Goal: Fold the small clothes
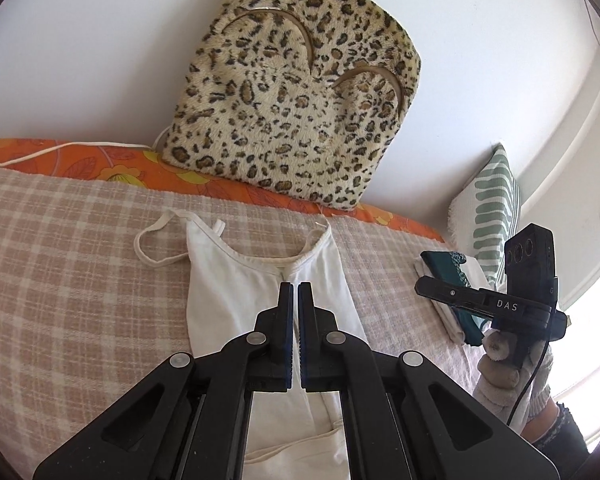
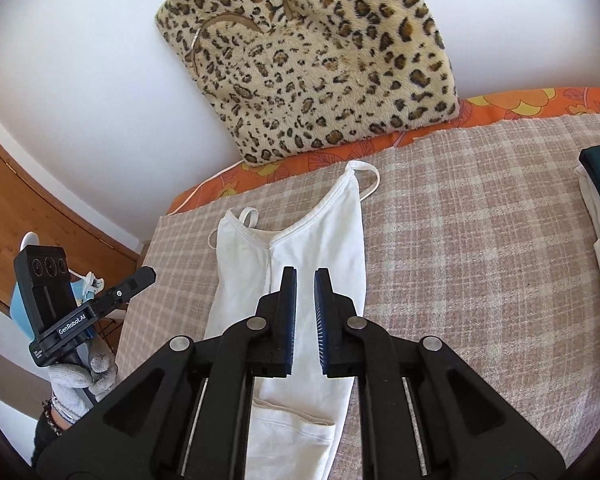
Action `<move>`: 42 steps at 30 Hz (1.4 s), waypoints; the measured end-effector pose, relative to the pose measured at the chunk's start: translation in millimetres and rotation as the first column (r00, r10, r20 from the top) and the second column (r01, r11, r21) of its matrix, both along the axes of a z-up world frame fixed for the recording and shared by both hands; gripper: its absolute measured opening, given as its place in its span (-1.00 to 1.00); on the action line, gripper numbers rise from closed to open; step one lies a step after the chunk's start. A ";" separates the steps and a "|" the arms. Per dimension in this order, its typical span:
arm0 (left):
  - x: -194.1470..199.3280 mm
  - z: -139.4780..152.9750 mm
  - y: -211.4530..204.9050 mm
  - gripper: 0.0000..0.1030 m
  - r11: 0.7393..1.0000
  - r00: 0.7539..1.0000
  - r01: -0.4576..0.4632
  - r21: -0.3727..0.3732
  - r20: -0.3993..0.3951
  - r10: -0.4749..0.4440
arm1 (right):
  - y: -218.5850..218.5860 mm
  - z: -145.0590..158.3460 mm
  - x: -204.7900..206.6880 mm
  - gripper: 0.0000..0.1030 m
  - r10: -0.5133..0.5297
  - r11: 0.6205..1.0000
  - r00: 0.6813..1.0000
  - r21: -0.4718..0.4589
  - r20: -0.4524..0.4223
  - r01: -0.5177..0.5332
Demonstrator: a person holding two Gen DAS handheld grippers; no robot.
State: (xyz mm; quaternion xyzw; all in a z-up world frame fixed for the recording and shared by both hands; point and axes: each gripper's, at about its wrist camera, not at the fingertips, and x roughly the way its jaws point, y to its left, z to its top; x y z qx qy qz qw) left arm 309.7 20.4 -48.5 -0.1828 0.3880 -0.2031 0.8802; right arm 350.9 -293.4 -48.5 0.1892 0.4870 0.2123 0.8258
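Both grippers hover over my folded white camisole point(image 2: 300, 240): left gripper point(image 1: 296, 286) clenched empty, right gripper point(image 2: 305, 272) slightly parted, released.

The black two-finger left gripper point(image 1: 296, 292) is pinched closed; the black right gripper point(image 2: 305, 280) stands slightly parted, empty, both angled downward in white-gloved hands point(image 2: 80, 384).

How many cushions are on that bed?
2. A leopard-print cushion leans against the wall at the back of the bed, and a green-and-white striped cushion stands at the right end, behind a stack of folded clothes. Others may lie out of view.
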 end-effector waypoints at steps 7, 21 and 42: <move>49.5 -35.6 24.5 -0.20 0.997 0.992 -0.061 -0.045 -0.115 0.056 | 4.2 -33.8 52.8 -0.22 0.003 1.000 0.999 0.004 -0.039 -0.003; 112.2 -72.4 13.6 -0.30 0.995 0.983 -0.087 -0.054 -0.167 0.076 | 28.8 -89.4 123.9 -0.22 -0.009 1.000 0.993 -0.008 -0.122 0.008; 113.3 -62.2 23.3 -0.18 0.986 0.974 -0.168 0.002 -0.155 0.166 | 52.5 -66.0 119.1 -0.71 0.001 0.996 0.999 -0.087 -0.043 -0.004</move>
